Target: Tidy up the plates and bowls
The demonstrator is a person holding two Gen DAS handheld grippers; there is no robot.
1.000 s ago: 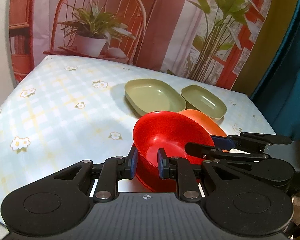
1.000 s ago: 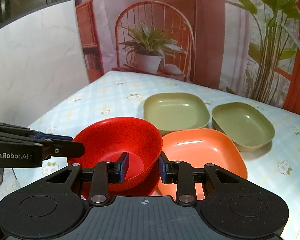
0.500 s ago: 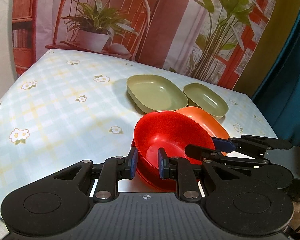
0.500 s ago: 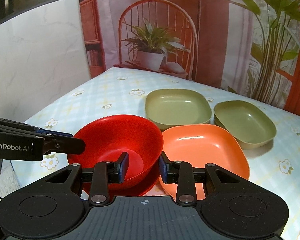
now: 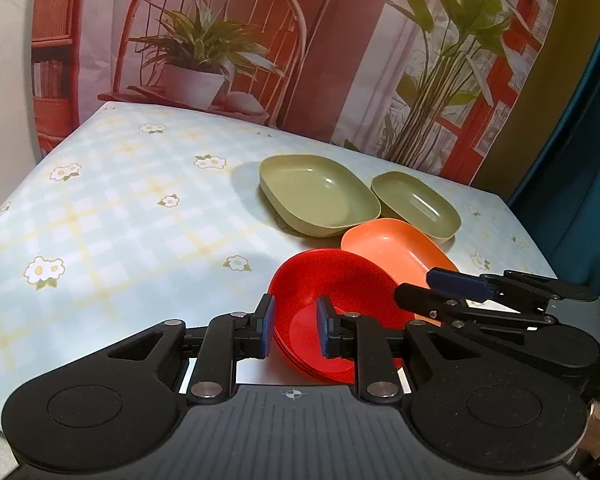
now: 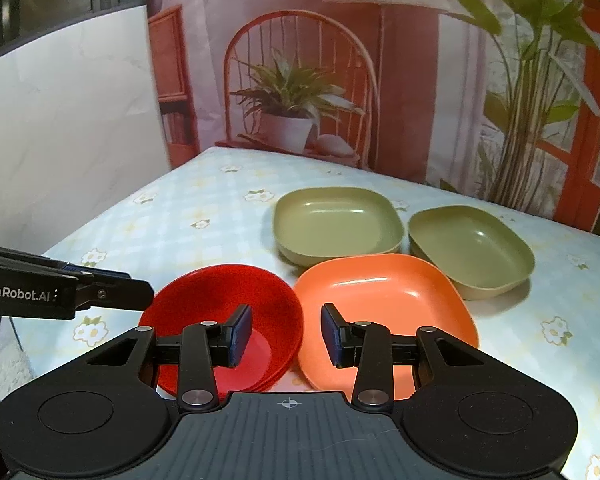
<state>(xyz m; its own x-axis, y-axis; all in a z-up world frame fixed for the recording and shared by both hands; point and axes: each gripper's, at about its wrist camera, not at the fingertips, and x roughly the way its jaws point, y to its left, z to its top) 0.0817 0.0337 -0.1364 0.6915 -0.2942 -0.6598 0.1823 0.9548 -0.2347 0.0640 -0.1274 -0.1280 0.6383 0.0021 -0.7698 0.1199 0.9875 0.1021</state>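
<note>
The round red plastic bowl [image 6: 224, 320] is now found set down on a red stack beside the square orange plate [image 6: 384, 308] — released by both the left gripper [image 5: 292, 330] and right gripper [image 6: 286, 334] (jaws parted, withdrawn) — so nesting is judged complete.

Two matching black handheld grippers.
The left gripper [image 5: 292, 330] and right gripper [image 6: 286, 335] have blue ribbed finger pads, silver pivot screws, round side discs, ridged grey bases; white "GenRobot.AI" lettering marks one.
</note>
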